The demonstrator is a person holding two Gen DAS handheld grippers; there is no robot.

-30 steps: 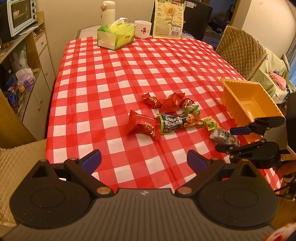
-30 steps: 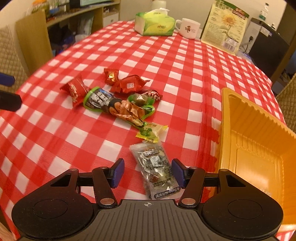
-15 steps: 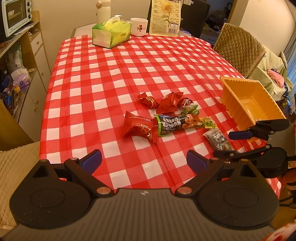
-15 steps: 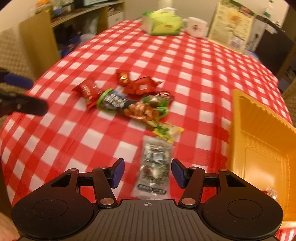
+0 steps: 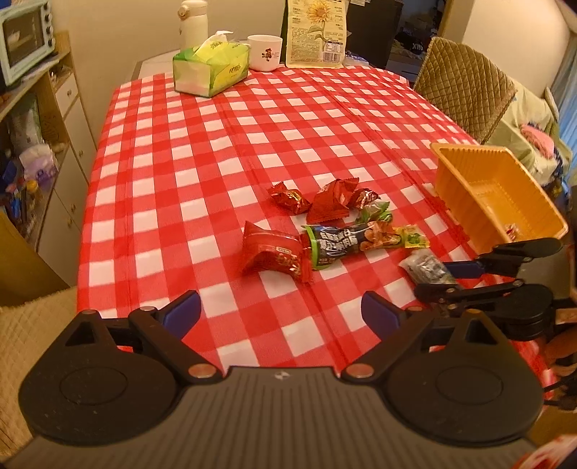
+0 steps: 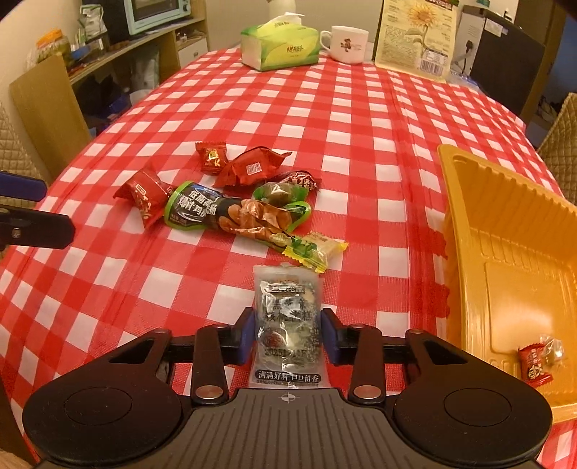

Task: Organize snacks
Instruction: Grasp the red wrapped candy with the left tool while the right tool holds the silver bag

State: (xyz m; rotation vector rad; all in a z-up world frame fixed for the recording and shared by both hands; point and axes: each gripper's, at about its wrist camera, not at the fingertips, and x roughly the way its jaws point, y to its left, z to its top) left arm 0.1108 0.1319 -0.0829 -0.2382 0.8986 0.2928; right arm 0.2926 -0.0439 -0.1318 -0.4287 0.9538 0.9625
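Now the right tongs point(image 6: 287, 335) pinched the clear, dark-printed snack packet point(image 6: 287, 321) at both sides, low over the checked bench point(image 6: 360, 119). Left tongs point(image 5: 280, 313) spread, idle. Best lifted level, then swung right into the orange plastic tray point(image 6: 512, 231); the slippery film could slide out.

green tissue box point(image 5: 211, 68), white mug point(image 5: 265, 52) and sunflower-print bag point(image 5: 316, 32) (propped upright) at the checked tablecloth's point(image 5: 216, 151) far end

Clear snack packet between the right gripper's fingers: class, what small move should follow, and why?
Probably lift the clear snack packet and carry it right toward the orange tray. The right gripper has its fingers closed against the packet's sides, and the tray already holds one red candy.
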